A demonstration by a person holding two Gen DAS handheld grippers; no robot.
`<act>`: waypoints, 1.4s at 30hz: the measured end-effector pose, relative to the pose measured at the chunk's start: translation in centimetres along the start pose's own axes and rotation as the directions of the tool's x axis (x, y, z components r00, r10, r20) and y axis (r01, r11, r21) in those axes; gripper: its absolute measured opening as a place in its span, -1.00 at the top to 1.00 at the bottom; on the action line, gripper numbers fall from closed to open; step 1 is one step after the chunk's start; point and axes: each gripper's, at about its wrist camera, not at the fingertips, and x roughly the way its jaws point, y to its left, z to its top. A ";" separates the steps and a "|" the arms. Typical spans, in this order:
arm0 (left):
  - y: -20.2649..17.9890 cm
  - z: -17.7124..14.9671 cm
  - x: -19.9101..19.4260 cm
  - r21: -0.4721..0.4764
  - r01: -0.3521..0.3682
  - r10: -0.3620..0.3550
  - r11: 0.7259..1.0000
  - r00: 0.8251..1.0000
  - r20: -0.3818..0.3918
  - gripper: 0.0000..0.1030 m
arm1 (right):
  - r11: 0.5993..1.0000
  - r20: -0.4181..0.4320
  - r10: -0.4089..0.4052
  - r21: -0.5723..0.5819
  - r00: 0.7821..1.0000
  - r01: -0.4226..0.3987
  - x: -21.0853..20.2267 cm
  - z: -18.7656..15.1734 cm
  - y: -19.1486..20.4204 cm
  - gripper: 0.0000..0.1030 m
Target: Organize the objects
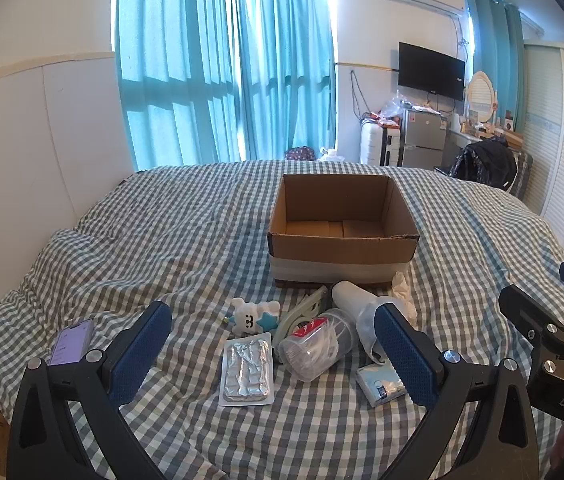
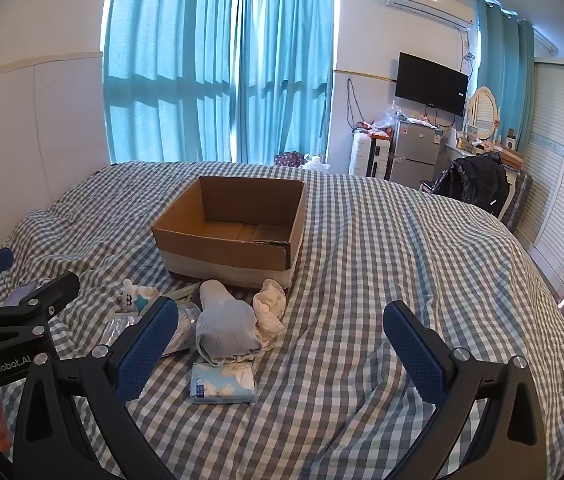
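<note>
left gripper (image 1: 273, 356) jaws spread, straddling silver foil blister pack (image 1: 246, 368) and clear plastic cup (image 1: 316, 346); right gripper (image 2: 282, 352) jaws spread over bare checked bed (image 2: 402, 240). empty brown cardboard box (image 1: 342, 216) at 12 o'clock, likely the destination.

An open cardboard box (image 1: 342, 220) stands on the bed (image 1: 161, 240), with curtains (image 1: 221, 60) behind the bed's far edge and a television (image 1: 430, 71) on the wall to their right, above a small fridge (image 1: 422, 136). Just before the box lies a cluster: a plush toy (image 1: 247, 316) at left, a blister pack (image 1: 246, 368) before it, a plastic cup (image 1: 316, 344) on its side at centre, a sock (image 2: 225, 324) and crumpled cloth (image 2: 269, 308) to the right, and a tissue pack (image 2: 221, 388) nearest the viewer. A phone (image 1: 71, 342) lies well apart at far left.
</note>
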 end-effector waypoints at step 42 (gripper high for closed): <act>2.3 -1.0 0.6 0.008 -0.020 0.020 1.000 0.999 -0.042 -1.00 | 0.998 -0.031 0.041 -0.039 0.999 -0.042 0.2 -0.3 2.4 -1.00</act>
